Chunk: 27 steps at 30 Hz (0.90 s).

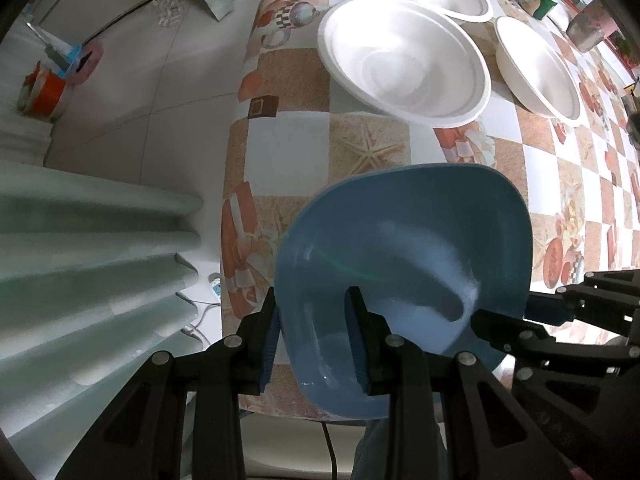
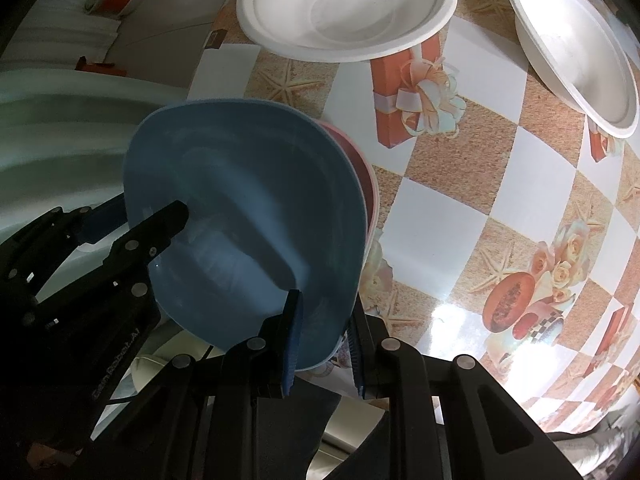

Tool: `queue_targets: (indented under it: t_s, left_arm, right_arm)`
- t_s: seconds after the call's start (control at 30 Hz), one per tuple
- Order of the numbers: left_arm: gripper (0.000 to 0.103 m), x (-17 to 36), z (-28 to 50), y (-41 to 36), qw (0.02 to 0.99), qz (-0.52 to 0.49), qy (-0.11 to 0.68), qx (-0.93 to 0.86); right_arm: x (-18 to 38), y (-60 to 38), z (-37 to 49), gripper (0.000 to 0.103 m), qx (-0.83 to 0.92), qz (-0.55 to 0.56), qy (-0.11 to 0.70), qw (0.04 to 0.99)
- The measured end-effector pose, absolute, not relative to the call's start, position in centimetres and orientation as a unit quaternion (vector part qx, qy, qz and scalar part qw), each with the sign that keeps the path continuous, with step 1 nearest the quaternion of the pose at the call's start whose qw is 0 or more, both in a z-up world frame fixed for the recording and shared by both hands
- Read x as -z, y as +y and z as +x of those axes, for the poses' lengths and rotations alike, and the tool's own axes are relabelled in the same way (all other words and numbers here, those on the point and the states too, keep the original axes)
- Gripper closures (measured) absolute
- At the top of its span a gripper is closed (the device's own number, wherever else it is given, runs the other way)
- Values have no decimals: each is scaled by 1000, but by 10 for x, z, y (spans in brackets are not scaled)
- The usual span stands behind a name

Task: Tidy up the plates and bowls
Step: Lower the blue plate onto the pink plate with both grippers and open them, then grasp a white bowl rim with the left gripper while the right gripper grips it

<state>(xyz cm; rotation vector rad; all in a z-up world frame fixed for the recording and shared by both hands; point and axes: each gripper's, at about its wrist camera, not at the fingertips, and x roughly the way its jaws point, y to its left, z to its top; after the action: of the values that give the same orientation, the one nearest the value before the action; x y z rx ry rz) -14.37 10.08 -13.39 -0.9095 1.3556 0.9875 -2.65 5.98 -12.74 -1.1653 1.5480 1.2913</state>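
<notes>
Gripping one blue bowl from two sides

Both tools hold the same blue bowl (image 1: 404, 264). It is glossy plastic, rounded-square in outline, with a plain inside that catches pale glare. The left gripper (image 1: 314, 344) pinches its near rim, one blue pad inside the wall and one outside. The right gripper (image 2: 322, 344) clamps the opposite rim the same way. A pink bowl (image 2: 366, 184) sits nested beneath it, only its edge showing at the right gripper's far side. Beyond both tools, well apart from the blue bowl, three white bowls (image 1: 404, 60) rest on the worktop (image 1: 288, 160), which wears a checked cloth printed with starfish and gift boxes. Faint lettering runs along the left tool's arm, too blurred to read.
</notes>
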Motion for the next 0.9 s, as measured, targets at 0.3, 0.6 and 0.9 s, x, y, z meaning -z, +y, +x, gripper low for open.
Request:
queue_targets:
  t_s: [0.3, 0.6, 0.9]
  left_arm:
    - [29, 104, -147, 107, 622, -387, 516, -444]
    - [25, 57, -76, 130, 683, -351, 497, -405]
    - [25, 63, 11, 177, 668, -366, 504, -408]
  right_arm:
    - [121, 58, -2, 29, -502, -436, 610, 431]
    - [94, 41, 85, 2, -461, -355, 641, 501]
    - [86, 73, 181, 2, -423, -345, 624, 560]
